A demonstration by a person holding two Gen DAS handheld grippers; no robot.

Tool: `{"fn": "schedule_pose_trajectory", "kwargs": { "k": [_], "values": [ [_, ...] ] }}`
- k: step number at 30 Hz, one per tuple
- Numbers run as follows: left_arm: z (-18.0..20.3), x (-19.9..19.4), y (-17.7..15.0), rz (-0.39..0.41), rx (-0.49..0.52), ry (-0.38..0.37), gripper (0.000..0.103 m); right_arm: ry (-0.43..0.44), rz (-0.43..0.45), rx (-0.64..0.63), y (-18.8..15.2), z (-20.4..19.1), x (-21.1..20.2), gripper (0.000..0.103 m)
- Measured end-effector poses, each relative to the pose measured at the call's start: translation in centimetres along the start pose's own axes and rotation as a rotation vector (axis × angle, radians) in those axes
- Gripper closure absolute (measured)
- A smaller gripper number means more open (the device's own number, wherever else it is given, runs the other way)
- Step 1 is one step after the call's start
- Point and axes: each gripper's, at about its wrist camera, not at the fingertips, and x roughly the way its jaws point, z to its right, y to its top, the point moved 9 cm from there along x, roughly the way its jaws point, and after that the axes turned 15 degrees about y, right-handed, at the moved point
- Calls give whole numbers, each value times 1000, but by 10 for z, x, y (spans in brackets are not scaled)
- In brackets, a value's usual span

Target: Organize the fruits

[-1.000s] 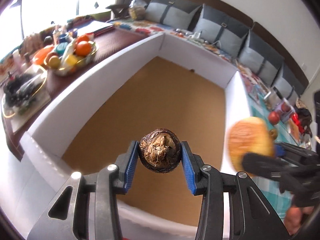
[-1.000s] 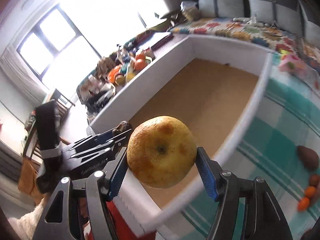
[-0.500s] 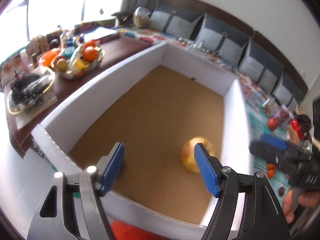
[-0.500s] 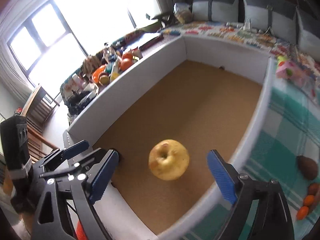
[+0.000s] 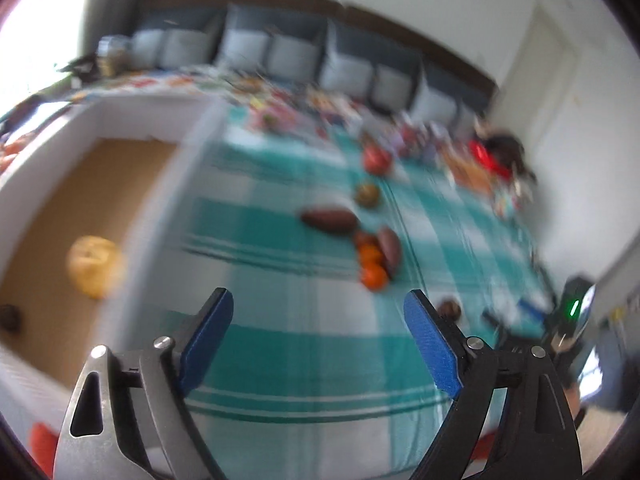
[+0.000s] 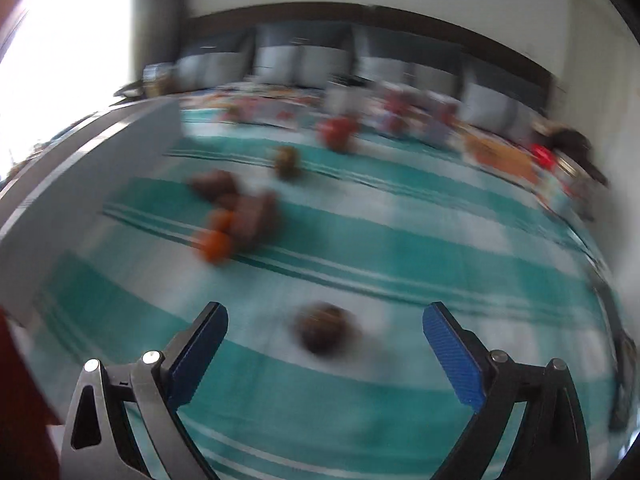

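Note:
Both views are motion-blurred. My left gripper (image 5: 318,334) is open and empty above the teal checked cloth (image 5: 280,344). To its left the white-walled box (image 5: 152,208) holds the yellow apple (image 5: 94,266) and the dark walnut (image 5: 9,317). My right gripper (image 6: 324,354) is open and empty, with a dark round walnut (image 6: 323,330) on the cloth (image 6: 400,248) between and just beyond its fingers. The same nut shows in the left wrist view (image 5: 450,309). Several brown and orange fruits (image 6: 236,220) lie further out, also in the left wrist view (image 5: 372,250).
A red fruit (image 6: 336,132) and a greenish-brown fruit (image 6: 287,162) lie farther back on the cloth. The box wall (image 6: 80,196) stands at the left. Grey cushions (image 5: 280,56) line the back wall. Clutter (image 5: 488,164) sits at the far right.
Both grippers have swung right, away from the box and over the cloth. The apple and walnut released earlier now lie in the box. Both grippers stay open.

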Motion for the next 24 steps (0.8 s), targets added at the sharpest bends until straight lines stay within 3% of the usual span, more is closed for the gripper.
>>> {"fn": "schedule_pose_trajectory", "kwargs": {
  "k": [3, 8, 12, 15, 24],
  "values": [
    [35, 52, -16, -51, 93, 42, 14, -87, -9, 118, -4, 68, 1, 5],
    [45, 119, -18, -36, 162, 189, 14, -175, -62, 202, 3, 145, 23, 1],
    [35, 153, -22, -55, 165, 220, 13, -151, -105, 238, -28, 160, 42, 1],
    [32, 154, -21, -57, 140, 224, 12, -118, -72, 318, -30, 170, 38, 0],
    [37, 155, -24, -59, 159, 234, 9, -138, -82, 302, -28, 170, 42, 0]
  ]
}}
